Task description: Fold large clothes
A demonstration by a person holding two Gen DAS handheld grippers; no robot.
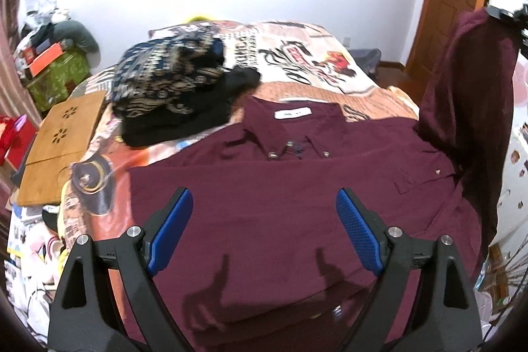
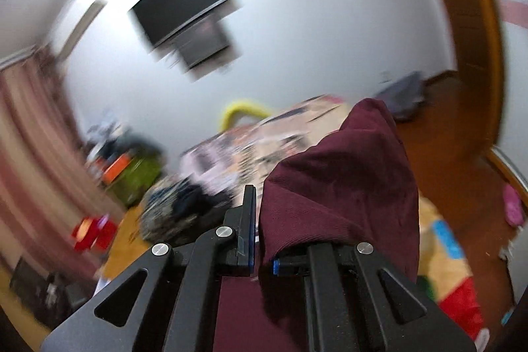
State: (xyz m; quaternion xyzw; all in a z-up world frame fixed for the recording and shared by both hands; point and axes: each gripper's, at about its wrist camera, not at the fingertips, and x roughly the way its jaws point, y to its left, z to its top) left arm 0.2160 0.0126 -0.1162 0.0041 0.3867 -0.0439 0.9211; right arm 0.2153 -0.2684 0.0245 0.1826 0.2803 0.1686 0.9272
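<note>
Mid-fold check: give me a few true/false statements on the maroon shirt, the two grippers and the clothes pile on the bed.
1. The right gripper is shut on the maroon shirt's sleeve. True.
2. The left gripper grips the maroon shirt. False: its fingers stand wide apart above the fabric.
3. The shirt lies collar up on the bed. True.
4. The folded dark clothes pile sits on the shirt. False: it sits on the bed beside the collar.
</note>
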